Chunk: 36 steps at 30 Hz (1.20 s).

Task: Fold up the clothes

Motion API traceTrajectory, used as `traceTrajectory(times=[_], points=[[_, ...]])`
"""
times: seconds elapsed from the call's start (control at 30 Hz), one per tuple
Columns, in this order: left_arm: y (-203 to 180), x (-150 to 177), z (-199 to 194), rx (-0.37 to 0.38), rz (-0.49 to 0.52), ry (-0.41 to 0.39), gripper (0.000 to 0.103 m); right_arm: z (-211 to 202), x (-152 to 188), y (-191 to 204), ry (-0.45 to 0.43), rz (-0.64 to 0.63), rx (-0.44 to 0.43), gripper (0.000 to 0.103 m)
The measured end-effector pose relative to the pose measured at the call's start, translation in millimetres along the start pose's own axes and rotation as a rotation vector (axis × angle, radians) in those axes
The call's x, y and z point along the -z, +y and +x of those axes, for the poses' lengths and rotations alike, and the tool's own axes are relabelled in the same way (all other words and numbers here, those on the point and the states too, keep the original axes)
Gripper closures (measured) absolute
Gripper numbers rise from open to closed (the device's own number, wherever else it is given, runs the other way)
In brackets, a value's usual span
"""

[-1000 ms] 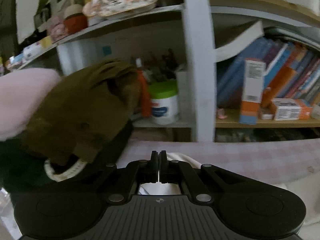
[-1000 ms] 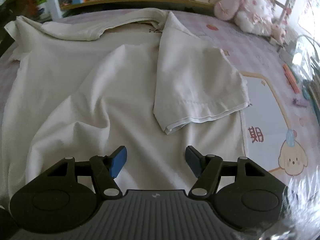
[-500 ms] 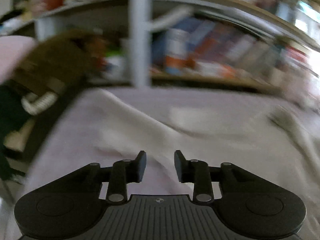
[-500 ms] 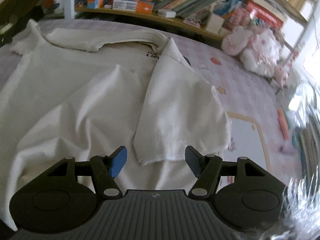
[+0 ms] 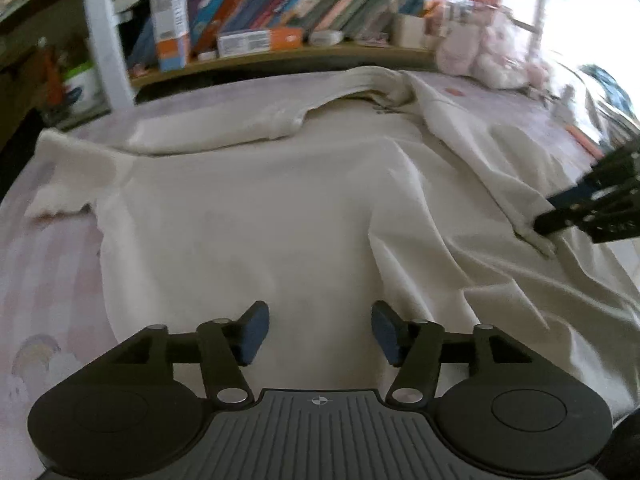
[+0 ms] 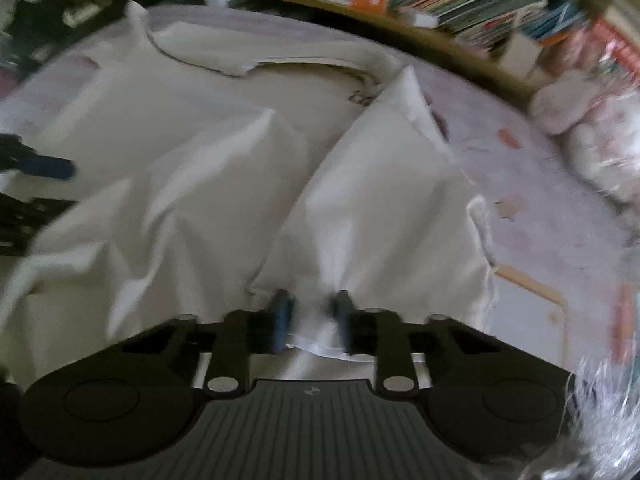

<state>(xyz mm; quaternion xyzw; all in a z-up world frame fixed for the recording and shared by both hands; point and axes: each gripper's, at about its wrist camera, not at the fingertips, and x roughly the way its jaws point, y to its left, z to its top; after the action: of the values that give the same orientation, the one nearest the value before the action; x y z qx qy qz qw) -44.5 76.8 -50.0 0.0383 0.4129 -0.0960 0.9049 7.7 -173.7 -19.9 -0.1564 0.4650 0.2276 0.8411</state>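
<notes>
Currently the white T-shirt point(image 5: 248, 216) lies spread across the pink checked counter point(image 5: 44, 280), collar toward the bookshelf point(image 5: 280, 12). Left of the shirt's middle, the left claw point(image 5: 316, 334) hangs above the body panel, jaws opening, nothing between them. Risk: lowered here, it would pinch the bare middle instead of an edge and bunch the cloth. Right of the shirt's middle, the right claw point(image 6: 310, 320) is closing on the hem of the folded-in sleeve point(image 6: 380, 208), cloth between the jaws. Risk: a shallow bite on the hem may slip when lifted, or may catch the body layer beneath and drag the whole shirt.
</notes>
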Motion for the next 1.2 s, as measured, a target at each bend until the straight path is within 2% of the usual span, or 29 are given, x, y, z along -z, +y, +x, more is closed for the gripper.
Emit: traceTrajectory(times=[0.13,0.27,0.33,0.4,0.47,0.53,0.6,0.67,0.7,0.8,0.87,1.0,1.2], points=[[-7,-1,-1,-0.062,-0.053,0.022,0.040,-11,-6,-33,-0.031,0.016,-0.099,0.092],[-13,-4,-2,-0.119,-0.111,0.041,0.038,-28,-17,-90,-0.116,0.082,-0.052,0.093],[-16,-5,-3,-0.141,-0.136,0.050,0.038,-33,-22,-130,-0.153,0.144,0.030,0.093],[-18,-6,-3,-0.163,-0.159,0.059,0.038,-32,-25,-176,-0.178,0.205,0.202,0.093],[-20,-7,-3,-0.180,-0.183,0.061,0.038,-19,-24,-215,-0.158,0.251,0.363,0.093],[-21,-7,-3,-0.191,-0.198,0.064,0.037,4,-21,-244,-0.097,0.285,0.404,0.093],[-22,-8,-3,-0.198,-0.206,0.070,0.037,24,-19,-258,-0.039,0.261,0.430,0.091],[-23,-9,-4,-0.205,-0.210,0.077,0.037,37,-18,-263,-0.008,0.233,0.459,0.087],[-23,-11,-4,-0.211,-0.205,0.082,0.037,39,-19,-264,-0.009,0.229,0.470,0.080],[-25,-16,-7,-0.229,-0.182,0.086,0.037,33,-22,-265,-0.032,0.225,0.480,0.067],[-25,-24,-12,-0.234,-0.122,0.047,0.037,23,-26,-259,-0.070,0.223,0.466,0.063],[-15,-51,-8,-0.215,-0.026,-0.022,0.037,4,-44,-231,-0.151,0.177,0.374,0.053],[-4,-104,36,-0.193,0.122,-0.068,0.037,17,-71,-158,-0.163,-0.068,0.219,0.048]])
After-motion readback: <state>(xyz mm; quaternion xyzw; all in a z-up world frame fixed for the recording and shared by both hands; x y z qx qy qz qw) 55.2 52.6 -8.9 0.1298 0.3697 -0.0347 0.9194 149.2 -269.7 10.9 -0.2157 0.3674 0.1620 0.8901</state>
